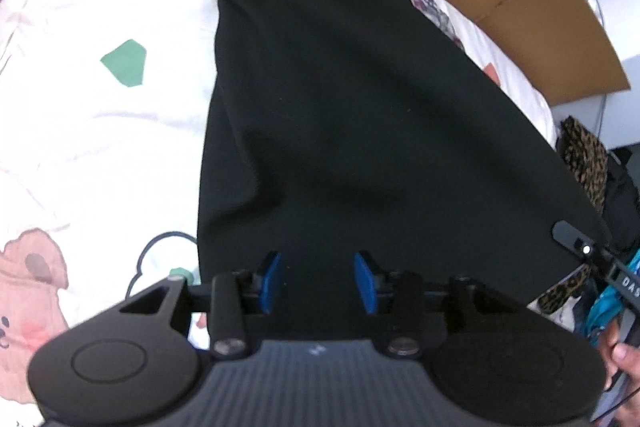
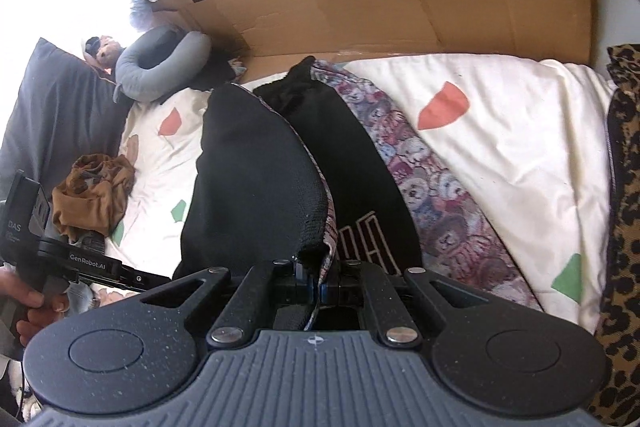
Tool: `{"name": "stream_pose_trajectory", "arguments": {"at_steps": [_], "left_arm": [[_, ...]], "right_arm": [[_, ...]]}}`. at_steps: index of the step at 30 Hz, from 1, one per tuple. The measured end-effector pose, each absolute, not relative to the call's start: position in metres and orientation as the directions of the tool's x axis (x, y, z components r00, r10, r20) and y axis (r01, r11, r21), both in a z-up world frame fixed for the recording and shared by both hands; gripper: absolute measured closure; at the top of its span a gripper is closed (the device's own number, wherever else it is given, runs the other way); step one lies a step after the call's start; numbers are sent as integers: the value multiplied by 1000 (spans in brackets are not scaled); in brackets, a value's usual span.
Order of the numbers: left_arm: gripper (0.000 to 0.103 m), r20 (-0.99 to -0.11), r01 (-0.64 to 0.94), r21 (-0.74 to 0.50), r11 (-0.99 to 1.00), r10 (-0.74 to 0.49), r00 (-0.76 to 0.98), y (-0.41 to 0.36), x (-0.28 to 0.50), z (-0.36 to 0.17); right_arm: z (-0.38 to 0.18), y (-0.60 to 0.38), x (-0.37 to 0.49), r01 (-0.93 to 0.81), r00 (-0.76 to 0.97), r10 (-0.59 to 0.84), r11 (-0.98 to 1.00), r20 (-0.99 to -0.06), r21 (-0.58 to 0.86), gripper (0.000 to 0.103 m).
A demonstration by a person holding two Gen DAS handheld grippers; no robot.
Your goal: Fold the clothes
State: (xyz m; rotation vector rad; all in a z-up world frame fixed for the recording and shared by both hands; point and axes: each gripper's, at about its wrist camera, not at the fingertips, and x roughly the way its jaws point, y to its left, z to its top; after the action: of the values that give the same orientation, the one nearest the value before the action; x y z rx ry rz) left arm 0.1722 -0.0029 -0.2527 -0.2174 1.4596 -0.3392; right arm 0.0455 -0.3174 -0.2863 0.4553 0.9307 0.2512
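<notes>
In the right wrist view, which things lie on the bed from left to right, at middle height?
Brown crumpled cloth → black garment → bear-print fabric → white printed sheet → leopard-print cloth.

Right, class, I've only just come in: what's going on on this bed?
A person is folding a black fabric garment on a cream patterned bedsheet with two handheld grippers. The right gripper is shut on the garment's patterned-lined edge. The left gripper hangs open above the black cloth, its blue-padded fingers gripping nothing.
</notes>
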Motion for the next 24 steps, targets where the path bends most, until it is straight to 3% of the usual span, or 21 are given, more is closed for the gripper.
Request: {"name": "stream_pose_trajectory", "arguments": {"at_steps": [16,24], "left_arm": [[58,-942,154,-329,932,-336,18,-12,164,-276],[58,-946,173,-320,932,-324,-1,-6,169,-290]], "right_arm": [[-359,-363,24,112,522,365,867,-771,486,102],[-377,-387,18,198,525,340,843,-780,500,92]]}}
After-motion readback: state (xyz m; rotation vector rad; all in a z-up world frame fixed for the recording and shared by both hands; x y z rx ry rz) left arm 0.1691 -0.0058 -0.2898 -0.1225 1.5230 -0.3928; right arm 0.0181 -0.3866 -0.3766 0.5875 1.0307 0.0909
